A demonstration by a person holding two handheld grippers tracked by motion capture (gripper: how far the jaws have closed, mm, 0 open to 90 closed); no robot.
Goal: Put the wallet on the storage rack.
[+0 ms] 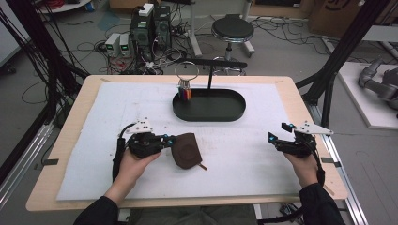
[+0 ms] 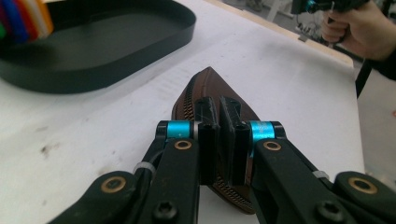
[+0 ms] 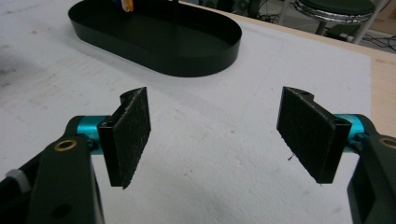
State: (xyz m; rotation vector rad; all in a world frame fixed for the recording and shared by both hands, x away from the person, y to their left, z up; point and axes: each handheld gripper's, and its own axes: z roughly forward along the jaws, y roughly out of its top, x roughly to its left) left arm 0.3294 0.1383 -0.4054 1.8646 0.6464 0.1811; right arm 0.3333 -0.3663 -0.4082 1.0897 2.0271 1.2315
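The brown leather pouch [image 1: 186, 150] lies on the white mat [image 1: 244, 154] that covers the worktop [image 1: 70, 126], on the person's side of the black oval tray [image 1: 210, 108] and a little to its left. A zip runs along the pouch's edge, and a short pull tab sticks out at its near right corner. The left hand-held gripper [image 1: 170, 139] reaches in from the left of the pouch, and in the left gripper view its jaws are pinched tight on the pouch's zipped edge [image 2: 219, 135], with the leather rising between the two black pads. The right hand-held gripper [image 1: 278, 132] sits well to the right of the tray and well apart from the pouch, held low over the mat. In the right gripper view its pads stand wide apart, with bare mat between them. Inside the tray, at its left end, a metal ring [image 1: 186, 71] on a stand carries a bundle of coloured tags [image 1: 186, 93].
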